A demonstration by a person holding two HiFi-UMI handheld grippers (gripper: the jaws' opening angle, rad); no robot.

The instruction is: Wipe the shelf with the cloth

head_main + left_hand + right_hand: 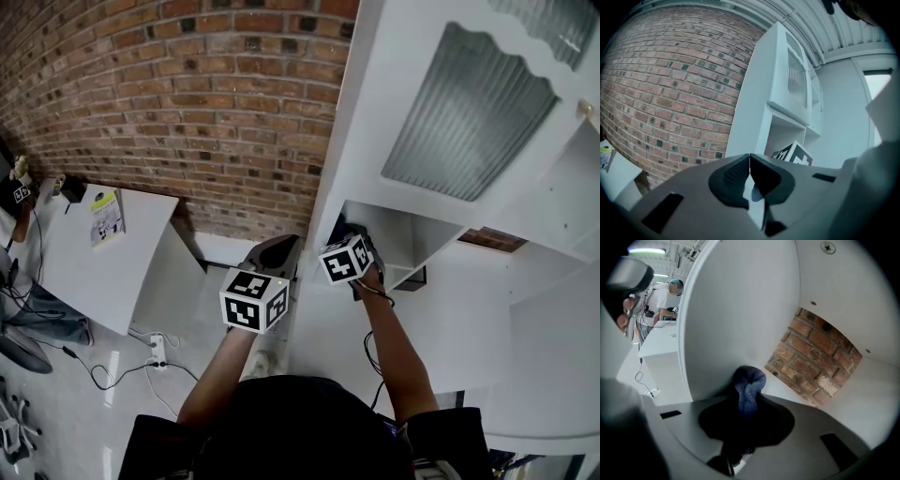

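right gripper (749, 401): jaws clamped on a bunched blue fuzzy cloth (750, 383), and the wad sticks out past the tips. It is inside the open compartment of the tall white shelf unit (398, 246), directly under the ribbed glass door (469, 103). The cloth sits low at the compartment's left inner side wall (736, 310), near where it meets the shelf floor (862, 399). Can't tell if it actually touches the panel. Red brick wall (187, 94) shows through the back of the compartment.

left gripper (749, 159): jaws together, nothing between them. It is held outside the unit, just left of its side panel, facing the brick and the unit. The right gripper's black-and-white marker cube (794, 154) shows beyond its tips.

Off to the left, a white table (122, 272) stands against the brick with a booklet (107, 214) on it.
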